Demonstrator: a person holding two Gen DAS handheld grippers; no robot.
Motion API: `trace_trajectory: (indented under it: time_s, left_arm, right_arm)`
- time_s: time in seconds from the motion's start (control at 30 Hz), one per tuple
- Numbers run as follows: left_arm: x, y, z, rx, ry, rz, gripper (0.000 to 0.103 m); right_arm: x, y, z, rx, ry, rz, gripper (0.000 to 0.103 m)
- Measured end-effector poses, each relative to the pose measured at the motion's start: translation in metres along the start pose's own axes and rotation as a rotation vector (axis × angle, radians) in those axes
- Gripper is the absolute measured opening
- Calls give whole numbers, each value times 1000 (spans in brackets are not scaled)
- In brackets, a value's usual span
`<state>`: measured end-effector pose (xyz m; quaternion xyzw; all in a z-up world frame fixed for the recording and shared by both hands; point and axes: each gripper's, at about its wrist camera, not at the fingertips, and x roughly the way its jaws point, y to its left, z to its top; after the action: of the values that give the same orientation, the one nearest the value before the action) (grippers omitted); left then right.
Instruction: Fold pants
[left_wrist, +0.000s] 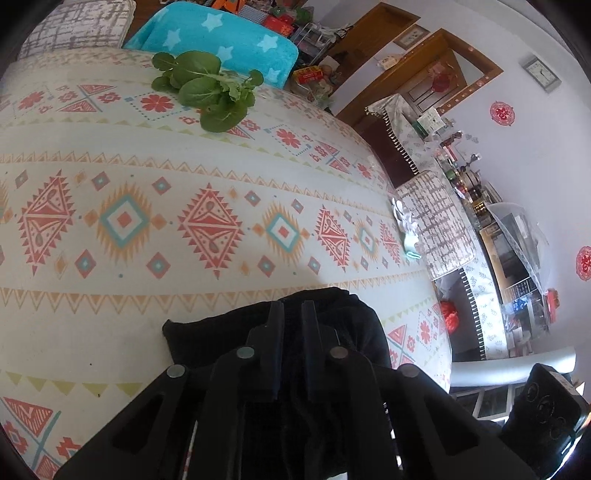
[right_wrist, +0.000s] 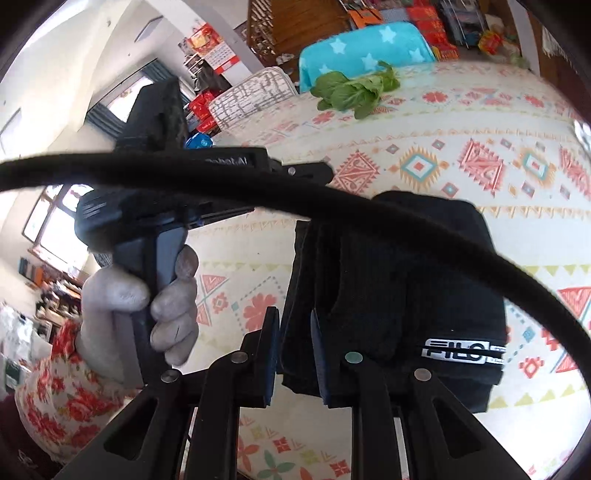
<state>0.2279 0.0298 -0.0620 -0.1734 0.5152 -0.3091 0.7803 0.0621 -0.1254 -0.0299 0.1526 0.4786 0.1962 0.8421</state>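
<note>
Clamping black pants (right_wrist: 399, 280) over table (left_wrist: 184, 155): both jaws, angled downward.

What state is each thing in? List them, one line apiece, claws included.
pants: black, bunched in folds, gripped by both claws.
left claw: shut on the pants.
right claw: shut on the pants, fabric filling the gap.
leafy greens: lying loose at the table's far side.
tablecloth: spread flat over the table.
star blanket: draped over a chair behind the table.

"filo" on pants (right_wrist: 406, 295); "robot.ai" on left gripper (right_wrist: 229, 161).
</note>
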Motion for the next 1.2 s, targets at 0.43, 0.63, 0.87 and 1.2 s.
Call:
trace_trajectory:
  time_s: [0.43,0.63,0.87,1.2]
  left_arm:
    - [40,-24,-18,77,113,-52,47]
    - [38,-18,-21,95,134,-60,25]
    - [3,6,-17,28,70,-85,25]
    - [5,49,-23,-87,63,-13,34]
  right_arm:
    - [14,15,-21,-146,-47,-304,79]
    - [44,9,-22,-136,21,-348,39]
    - [41,27,-4,-144,25,-252,37]
    - [81,24,-5,-138,137,-200,62]
